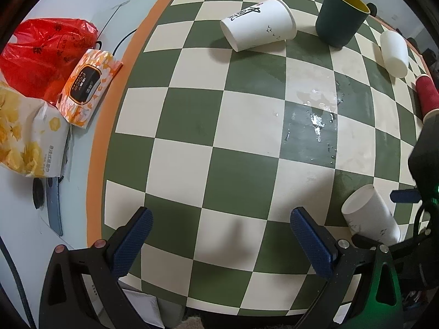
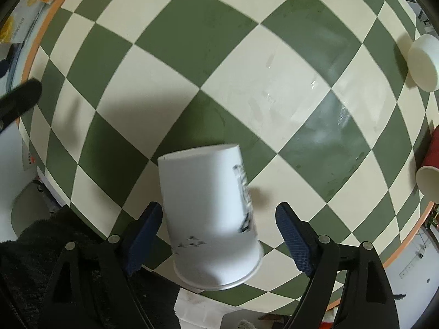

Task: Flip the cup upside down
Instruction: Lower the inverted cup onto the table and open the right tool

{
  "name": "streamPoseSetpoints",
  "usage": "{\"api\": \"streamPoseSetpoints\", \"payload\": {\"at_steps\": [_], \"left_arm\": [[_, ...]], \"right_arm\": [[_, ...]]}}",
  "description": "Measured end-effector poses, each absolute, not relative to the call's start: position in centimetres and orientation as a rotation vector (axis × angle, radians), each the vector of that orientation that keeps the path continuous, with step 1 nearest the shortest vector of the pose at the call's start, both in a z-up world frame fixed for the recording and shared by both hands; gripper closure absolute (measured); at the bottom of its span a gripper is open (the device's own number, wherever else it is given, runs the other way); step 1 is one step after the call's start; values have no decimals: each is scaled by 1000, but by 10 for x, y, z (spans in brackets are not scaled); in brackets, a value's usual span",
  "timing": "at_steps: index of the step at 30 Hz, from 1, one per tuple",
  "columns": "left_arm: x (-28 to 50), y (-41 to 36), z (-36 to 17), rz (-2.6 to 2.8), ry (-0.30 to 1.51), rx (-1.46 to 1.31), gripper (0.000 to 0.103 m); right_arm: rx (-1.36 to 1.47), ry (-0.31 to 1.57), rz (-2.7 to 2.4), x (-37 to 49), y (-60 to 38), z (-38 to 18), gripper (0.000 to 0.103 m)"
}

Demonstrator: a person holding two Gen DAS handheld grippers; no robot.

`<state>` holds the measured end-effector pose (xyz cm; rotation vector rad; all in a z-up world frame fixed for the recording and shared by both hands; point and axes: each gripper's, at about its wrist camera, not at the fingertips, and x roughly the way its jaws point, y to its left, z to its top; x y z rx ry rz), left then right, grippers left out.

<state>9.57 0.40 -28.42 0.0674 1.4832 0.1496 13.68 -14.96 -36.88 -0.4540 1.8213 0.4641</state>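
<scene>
Between the spread fingers of the right gripper [image 2: 216,240]: a white paper cup [image 2: 211,213], blurred, base pointing away, rim nearest the camera, its side against the left pad, a clear gap to the right pad. Impossible to tell whether resting on the green-and-cream checkered table [image 2: 164,63] or tilted above it. Left gripper [image 1: 219,244] also wide apart, holding nothing, over bare checks. Farther out: a printed white cup [image 1: 258,24] on its side, a dark green cup [image 1: 341,16] upright, a plain white cup [image 1: 393,53] and a red cup [image 1: 426,94] lying near the right edge. Wet patch [image 1: 315,115] mid-table. Wipes pack [image 1: 87,85] and red bag [image 1: 46,52] off to the left.
</scene>
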Motion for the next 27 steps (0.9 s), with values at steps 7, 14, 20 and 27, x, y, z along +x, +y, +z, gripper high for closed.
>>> {"api": "streamPoseSetpoints", "payload": {"at_steps": [7,14,20,27], "left_arm": [[93,2,-281,144,1475,76,0],[90,6,-280,150,1471,73,0],[89,7,-281,149,1474,68,0],[89,4,-280,142,1472,75,0]], "right_arm": [[-397,1860,416,150,-150,-382,18],[-345,1857,410,152,-155,-390,40],[-317,1814,399,136,-139,-381,40],[-215,1636,349,131,-160,-346,40]]}}
